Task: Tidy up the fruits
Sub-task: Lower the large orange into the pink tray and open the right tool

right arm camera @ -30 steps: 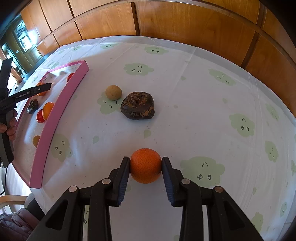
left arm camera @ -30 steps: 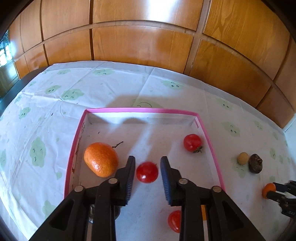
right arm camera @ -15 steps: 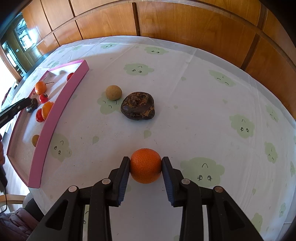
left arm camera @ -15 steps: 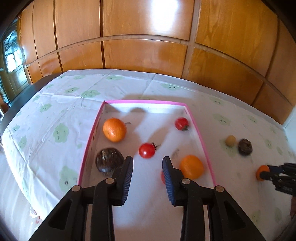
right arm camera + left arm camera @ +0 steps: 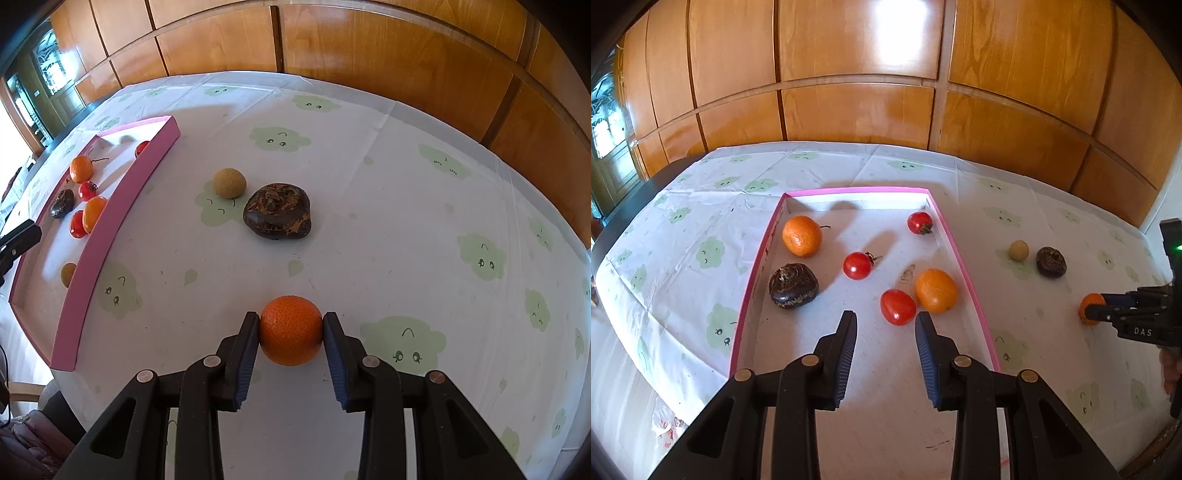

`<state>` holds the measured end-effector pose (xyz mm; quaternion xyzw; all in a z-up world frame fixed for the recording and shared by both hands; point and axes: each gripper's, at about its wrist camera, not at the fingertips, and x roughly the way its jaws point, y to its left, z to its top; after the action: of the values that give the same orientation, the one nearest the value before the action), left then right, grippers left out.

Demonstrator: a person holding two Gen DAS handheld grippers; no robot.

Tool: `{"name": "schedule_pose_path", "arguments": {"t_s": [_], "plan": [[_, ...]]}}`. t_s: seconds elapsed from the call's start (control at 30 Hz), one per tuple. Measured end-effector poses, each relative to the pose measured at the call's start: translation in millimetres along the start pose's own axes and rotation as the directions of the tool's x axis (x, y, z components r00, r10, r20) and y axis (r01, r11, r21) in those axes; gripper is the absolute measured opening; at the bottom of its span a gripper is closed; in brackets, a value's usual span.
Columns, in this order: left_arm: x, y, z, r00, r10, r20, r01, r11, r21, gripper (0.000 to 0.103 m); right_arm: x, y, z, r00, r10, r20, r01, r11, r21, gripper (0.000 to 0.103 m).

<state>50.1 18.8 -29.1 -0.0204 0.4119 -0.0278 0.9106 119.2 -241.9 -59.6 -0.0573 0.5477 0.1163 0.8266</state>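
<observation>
Your left gripper pulled back, empty and parted; your right gripper clamps the dimpled orange on cloud-print cloth.

Cloud-print tablecloth below wooden wall panels.
</observation>
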Motion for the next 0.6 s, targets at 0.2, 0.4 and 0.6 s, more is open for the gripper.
{"name": "schedule_pose_path", "arguments": {"t_s": [0.2, 0.4, 0.6], "plan": [[-1.9, -1.1, -2.1, 1.000, -0.002, -0.005, 0.002, 1.000, 0.001, 0.034, 0.0, 0.8, -0.2, 1.000, -0.005, 0.001, 0.005, 1.000, -0.007, 0.035], [-2.1, 0.3, -5.1, 1.000, -0.001, -0.014, 0.001, 1.000, -0.001, 0.036, -0.1, 1.3, 0.1, 1.000, -0.006, 0.002, 0.006, 1.000, -0.010, 0.035], [-5.3, 4.1, -6.5, 1.000, 0.005, -0.006, -0.005, 1.000, -0.005, 0.036, 0.0, 2.5, -0.1, 1.000, -0.011, 0.006, 0.011, 1.000, -0.016, 0.035]]}}
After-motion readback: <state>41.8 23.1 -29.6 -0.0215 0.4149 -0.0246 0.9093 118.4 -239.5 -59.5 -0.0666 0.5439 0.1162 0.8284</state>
